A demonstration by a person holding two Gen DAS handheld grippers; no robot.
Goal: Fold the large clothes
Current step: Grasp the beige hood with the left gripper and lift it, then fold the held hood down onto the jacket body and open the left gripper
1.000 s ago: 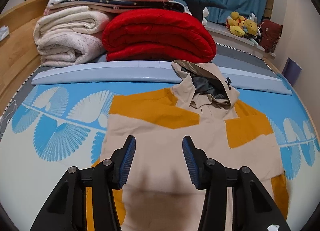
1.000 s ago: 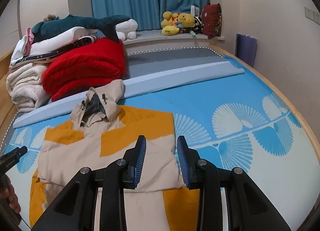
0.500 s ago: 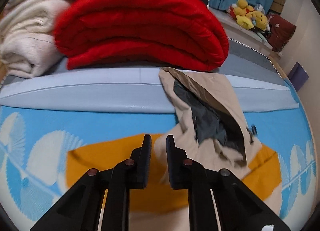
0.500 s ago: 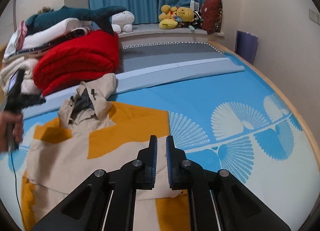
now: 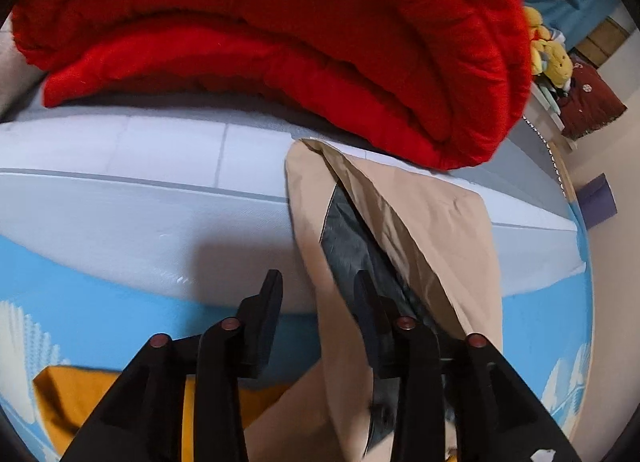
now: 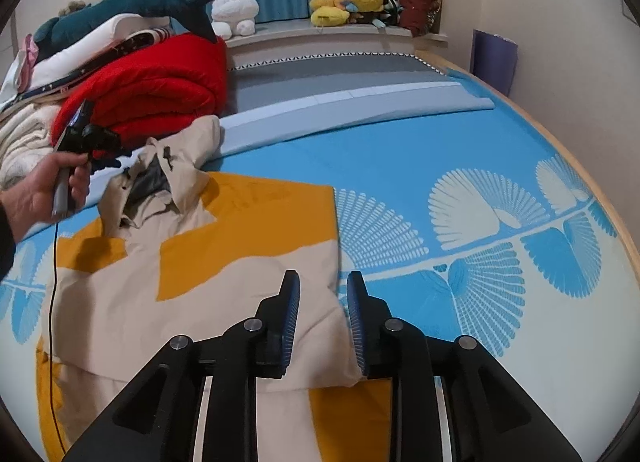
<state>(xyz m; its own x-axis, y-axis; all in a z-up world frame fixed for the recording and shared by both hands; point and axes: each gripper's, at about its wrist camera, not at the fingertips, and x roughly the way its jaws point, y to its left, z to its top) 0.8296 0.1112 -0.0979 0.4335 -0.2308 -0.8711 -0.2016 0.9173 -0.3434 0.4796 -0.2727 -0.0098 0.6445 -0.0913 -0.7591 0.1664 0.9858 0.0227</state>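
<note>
Now we have the beige-and-orange hooded jacket [image 6: 224,262] lying flat on the blue patterned bed sheet [image 6: 460,165], sleeves already turned in, hood [image 5: 400,221] pointing toward the folded red quilt [image 5: 280,41].

Left gripper [image 5: 318,294]: fingers apart, straddling the hood's left edge. One finger sits over the pale grey bolster [image 5: 120,213], the other over the dark hood lining. No cloth clamped yet, as far as we can tell.

Right gripper [image 6: 322,314]: fingers apart too, hovering at the right side edge of the folded body panel, beige cloth between and just under the pads [image 6: 290,322]. Whether they touch the fabric we cannot tell.

From the right wrist view, the left hand [image 6: 44,189] shows at the hood, its cable [image 6: 52,302] trailing across the jacket's left side.

Risks, as we judge them:
- Left fingers may catch only the outer layer of the hood; the lining would then slide and the hood fold crooked.
- Right fingers may pinch a single layer, so the tucked sleeve spills out on lifting.
- The cable could drag or snag the cloth and undo the fold.
- Bolster just beside the hood might be caught along with it.
</note>
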